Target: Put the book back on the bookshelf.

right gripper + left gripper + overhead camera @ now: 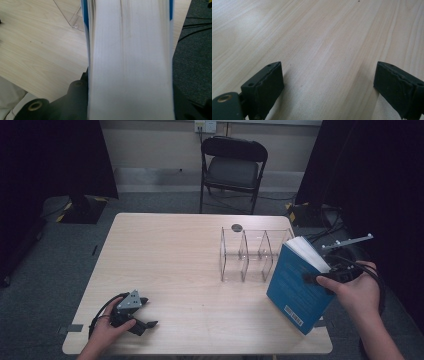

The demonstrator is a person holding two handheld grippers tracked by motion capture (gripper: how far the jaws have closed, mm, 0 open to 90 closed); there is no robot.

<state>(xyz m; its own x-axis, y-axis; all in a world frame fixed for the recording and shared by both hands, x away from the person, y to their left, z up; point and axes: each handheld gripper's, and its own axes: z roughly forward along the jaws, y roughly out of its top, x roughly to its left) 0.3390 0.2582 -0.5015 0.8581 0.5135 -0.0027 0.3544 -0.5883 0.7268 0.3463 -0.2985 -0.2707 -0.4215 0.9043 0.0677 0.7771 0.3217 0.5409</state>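
High view: book gripped, not yet in the rack

Right gripper [320,279] clamped on the blue book [295,287], tilted, lower corner apparently touching the table [165,270] near its right edge, though hard to tell. Clear divider rack [250,255] just beside it, slots empty. Pickup done; slotting left. Left gripper [137,317] rests at the near-left corner, well apart. Left gripper view: jaws apart, nothing between. Right gripper view adds the page edges [130,62] squeezed between its jaws.
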